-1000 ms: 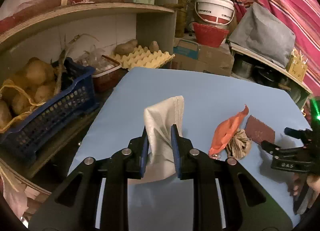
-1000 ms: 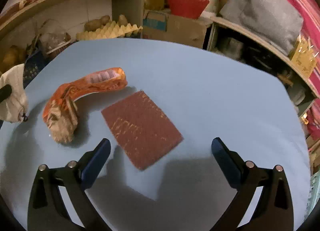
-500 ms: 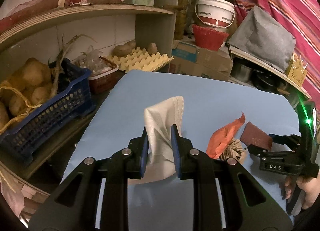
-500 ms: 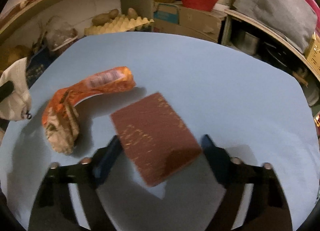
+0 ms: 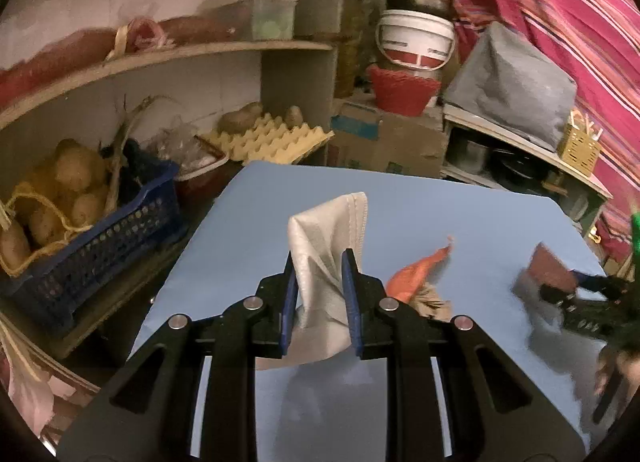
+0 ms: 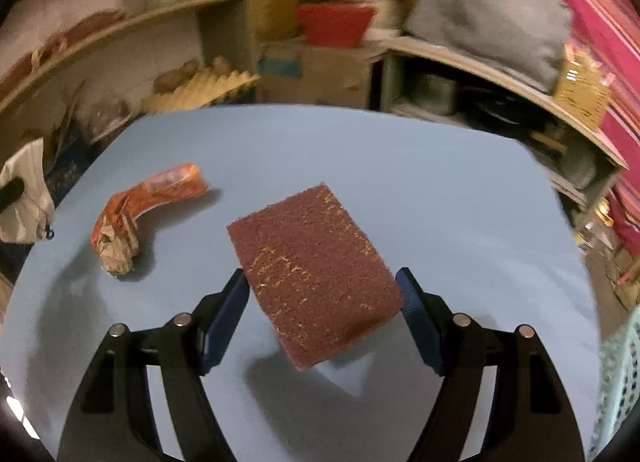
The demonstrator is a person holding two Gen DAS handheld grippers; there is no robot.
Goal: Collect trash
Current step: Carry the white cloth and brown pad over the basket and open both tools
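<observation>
The brown scouring pad point(image 6: 316, 274) sits between the right gripper's point(image 6: 322, 294) two blue-padded fingers point(image 6: 226, 312), tilted with its far end raised above the blue table point(image 6: 420, 182) and a shadow under its near corner; the fingers have closed in on its two side edges and pinch it across its width, so they stand fairly wide apart, as wide as the pad. From the left wrist view the same pad point(image 5: 550, 272) appears blurred at the right edge of the table point(image 5: 420, 206), with the dark right gripper point(image 5: 576, 294) at its near side. To the left of the pad, apart from it, an orange wrapper point(image 6: 150, 198) lies curved on the table, its near end touching a crumpled brown paper wad point(image 6: 118, 250). In the left wrist view that wrapper point(image 5: 420, 272) and wad point(image 5: 432, 300) lie just right of the left gripper point(image 5: 319, 282). The left gripper's fingers point(image 5: 289, 302) are nearly together and clamp a folded white cloth bag point(image 5: 324, 258), which stands upright between them, its stitched top edge rising above the fingertips and its lower part hanging below them over the table. Beyond the table's left edge stands a blue crate point(image 5: 100, 238) of potatoes point(image 5: 78, 170), and farther back a yellow egg tray point(image 5: 268, 140) on the shelf.
</observation>
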